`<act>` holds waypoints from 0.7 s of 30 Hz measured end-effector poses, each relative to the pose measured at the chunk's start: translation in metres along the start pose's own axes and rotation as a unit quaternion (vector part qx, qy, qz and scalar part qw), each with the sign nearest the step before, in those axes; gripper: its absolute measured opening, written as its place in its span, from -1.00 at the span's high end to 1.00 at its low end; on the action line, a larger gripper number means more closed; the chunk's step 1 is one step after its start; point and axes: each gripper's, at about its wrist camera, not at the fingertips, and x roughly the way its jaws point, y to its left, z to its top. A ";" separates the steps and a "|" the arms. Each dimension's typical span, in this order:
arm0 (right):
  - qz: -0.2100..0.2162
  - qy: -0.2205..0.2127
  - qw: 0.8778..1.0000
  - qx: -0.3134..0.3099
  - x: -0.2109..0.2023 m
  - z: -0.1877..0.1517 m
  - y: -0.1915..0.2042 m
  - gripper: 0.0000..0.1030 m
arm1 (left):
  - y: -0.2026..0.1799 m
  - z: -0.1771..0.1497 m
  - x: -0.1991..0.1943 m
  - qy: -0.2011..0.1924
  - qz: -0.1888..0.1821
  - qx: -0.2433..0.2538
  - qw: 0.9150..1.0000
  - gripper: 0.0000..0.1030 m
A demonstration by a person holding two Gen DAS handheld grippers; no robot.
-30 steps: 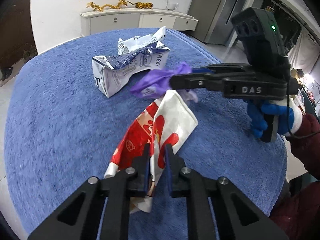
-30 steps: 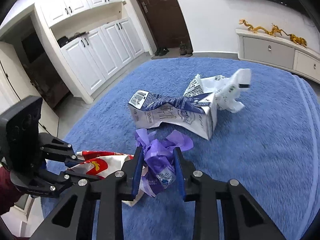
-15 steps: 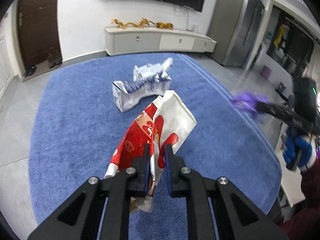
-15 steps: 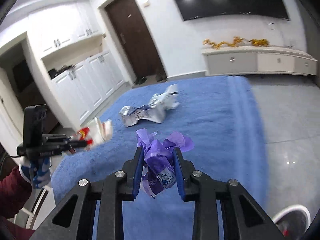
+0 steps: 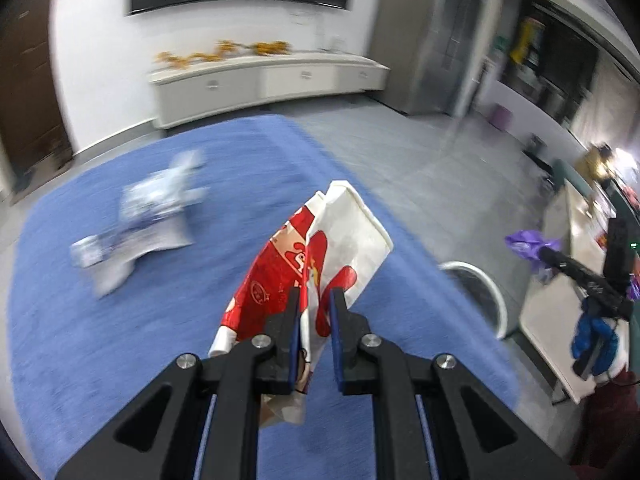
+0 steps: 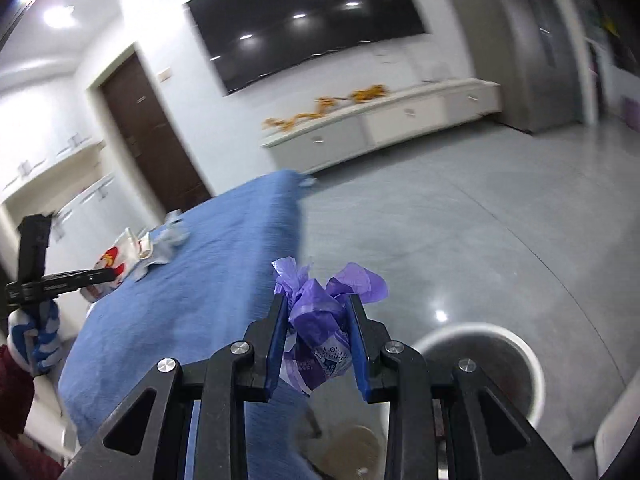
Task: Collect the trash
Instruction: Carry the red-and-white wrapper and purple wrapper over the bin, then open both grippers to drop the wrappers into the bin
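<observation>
Clearly both bits of trash are featherweight. The left tool (image 5: 315,312) is nipped nearly shut on a flat red-and-white wrapper (image 5: 320,256), gripped low so most of it stands up above the pads; it looks like thin, floppy paper that would slip out if the pinch eased. The right tool (image 6: 318,332) is closed on a purple plastic wad (image 6: 320,320), jaws a little wider because the wad is bulky and springy; it is squeezed across its middle, which seems the sound place, since the loose tails would only tear or pull free. That wad hangs over the grey floor, just left of a white bin (image 6: 516,344). The wrapper is up over the right edge of the blue tabletop (image 5: 100,340). Far left on it a crushed carton (image 5: 136,224) lies ungathered: stiffer card, probably best taken by a flattened edge.
</observation>
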 end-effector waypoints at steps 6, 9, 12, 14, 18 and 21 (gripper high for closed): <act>-0.052 0.012 0.996 0.076 -0.008 -0.031 -0.070 0.47 | -0.108 0.032 0.068 0.046 -0.065 0.060 0.995 0.76; -0.072 0.033 0.991 0.111 0.001 -0.049 -0.101 0.46 | -0.158 0.040 0.111 0.088 -0.091 0.078 0.989 0.76; -0.089 0.052 0.986 0.134 0.013 -0.066 -0.124 0.44 | -0.200 0.041 0.154 0.128 -0.110 0.088 0.982 0.75; -0.099 0.061 0.983 0.146 0.019 -0.073 -0.135 0.42 | -0.224 0.040 0.174 0.144 -0.114 0.096 0.978 0.75; -0.111 0.077 0.977 0.164 0.033 -0.084 -0.156 0.32 | -0.256 0.038 0.215 0.169 -0.127 0.093 0.973 0.74; -0.126 0.094 0.974 0.166 0.042 -0.092 -0.165 0.16 | -0.271 0.035 0.241 0.189 -0.136 0.083 0.969 0.61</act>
